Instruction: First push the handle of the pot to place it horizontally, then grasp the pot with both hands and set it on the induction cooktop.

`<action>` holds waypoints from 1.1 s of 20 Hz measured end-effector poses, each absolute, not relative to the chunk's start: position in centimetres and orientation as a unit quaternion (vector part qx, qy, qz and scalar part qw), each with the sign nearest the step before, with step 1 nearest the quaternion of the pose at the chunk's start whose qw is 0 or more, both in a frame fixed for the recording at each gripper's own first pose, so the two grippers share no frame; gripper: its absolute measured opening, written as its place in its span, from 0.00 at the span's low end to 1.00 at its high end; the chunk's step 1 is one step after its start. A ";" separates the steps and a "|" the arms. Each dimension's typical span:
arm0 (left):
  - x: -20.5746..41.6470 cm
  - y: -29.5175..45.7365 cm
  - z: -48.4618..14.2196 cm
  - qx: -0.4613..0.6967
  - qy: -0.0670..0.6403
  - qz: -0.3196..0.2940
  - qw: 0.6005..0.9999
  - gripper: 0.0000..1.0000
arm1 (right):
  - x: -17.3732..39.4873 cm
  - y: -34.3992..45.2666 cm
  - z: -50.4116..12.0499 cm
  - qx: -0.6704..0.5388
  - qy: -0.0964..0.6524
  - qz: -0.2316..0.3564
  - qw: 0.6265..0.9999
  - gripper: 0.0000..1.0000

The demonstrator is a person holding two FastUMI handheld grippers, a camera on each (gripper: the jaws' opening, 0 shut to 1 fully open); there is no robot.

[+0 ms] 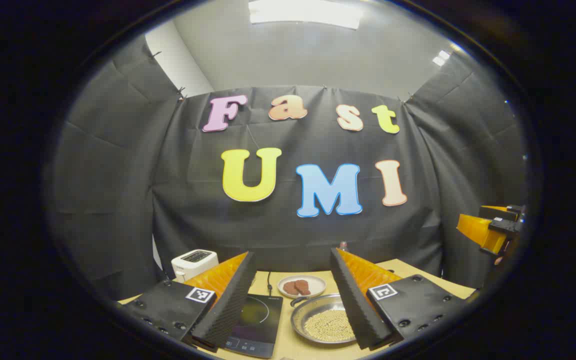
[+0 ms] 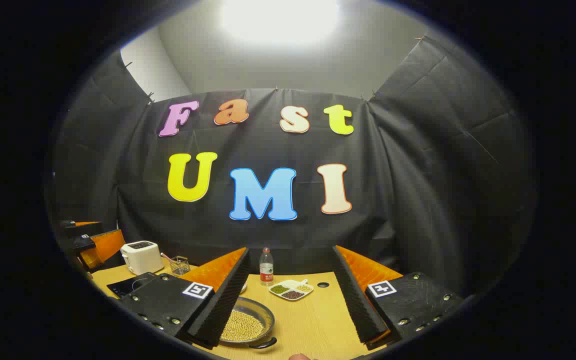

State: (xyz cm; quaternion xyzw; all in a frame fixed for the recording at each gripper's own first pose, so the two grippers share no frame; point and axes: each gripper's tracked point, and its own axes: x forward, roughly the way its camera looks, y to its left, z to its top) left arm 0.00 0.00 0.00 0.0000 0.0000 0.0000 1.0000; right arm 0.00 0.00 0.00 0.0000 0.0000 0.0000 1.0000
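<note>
Left gripper (image 1: 292,300) held above table (image 1: 418,272), fingers spread wide, nothing between them. Pot (image 1: 324,324) (shallow metal, holding pale beans) sits on table just beside cooktop (image 1: 256,320), not on it. Pot handle (image 1: 299,300) points toward back wall. Small plate (image 1: 301,286) behind pot; toaster (image 1: 194,262) at back left. Right gripper (image 2: 290,300) also spread wide, empty, raised over table. In right gripper view: pot (image 2: 246,322) low left of centre, bottle (image 2: 266,266) and divided dish (image 2: 291,289) beyond.
</note>
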 end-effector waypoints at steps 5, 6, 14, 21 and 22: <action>-0.4 0.3 0.4 0.017 -0.009 0.007 1.000 0.92 | 0.5 0.4 -0.2 -0.002 0.005 0.009 1.000 0.97; -0.5 0.2 0.5 0.018 -0.011 0.008 1.000 0.93 | 0.5 0.4 -0.3 -0.004 0.006 0.010 1.000 0.97; -0.3 0.2 0.4 0.017 -0.010 0.011 1.000 0.99 | 1.1 0.5 -0.7 -0.004 0.009 0.016 1.000 0.97; -0.2 0.7 0.4 0.020 -0.011 0.016 1.000 0.95 | 1.6 0.9 -1.3 -0.005 0.018 0.018 1.000 0.97; -0.2 0.8 0.5 0.021 -0.011 0.017 1.000 0.97 | 1.6 1.0 -1.5 -0.005 0.021 0.021 1.000 0.95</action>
